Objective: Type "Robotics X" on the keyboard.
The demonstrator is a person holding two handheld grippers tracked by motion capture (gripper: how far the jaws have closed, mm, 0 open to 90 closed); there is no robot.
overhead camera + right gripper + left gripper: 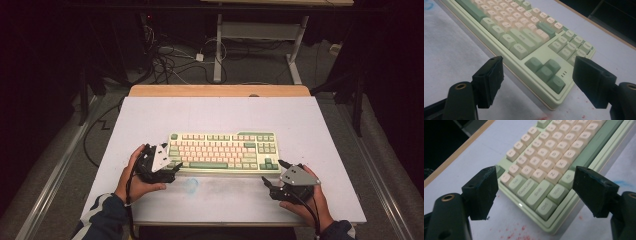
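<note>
A pale green keyboard with cream and green keys lies flat near the middle of a white surface, its long side facing the person. A hand-held gripper waits at each front corner.

The left gripper sits just beside the keyboard's left end, held by the person's left hand. In the left gripper view its two black fingers are spread wide apart and hold nothing; the keyboard's left corner, with the Ctrl and Shift keys, lies between and beyond them.

The right gripper rests near the keyboard's right front corner, held by the right hand. In the right gripper view its fingers are also spread wide and empty, with the arrow keys and the corner of the case framed between them.

A faint blue mark and small red specks stain the surface in front of the keyboard.

The work looks like a two-handed grasp of the keyboard by its ends, not yet begun. Risks, judged from here: fingers closing on keycaps rather than the case could press keys or pop a cap loose. If one side grips before the other, the keyboard could pivot and slide across the smooth surface. A shallow hold on the thin front edge could slip, and an uneven lift would tilt the board and let it drop.
</note>
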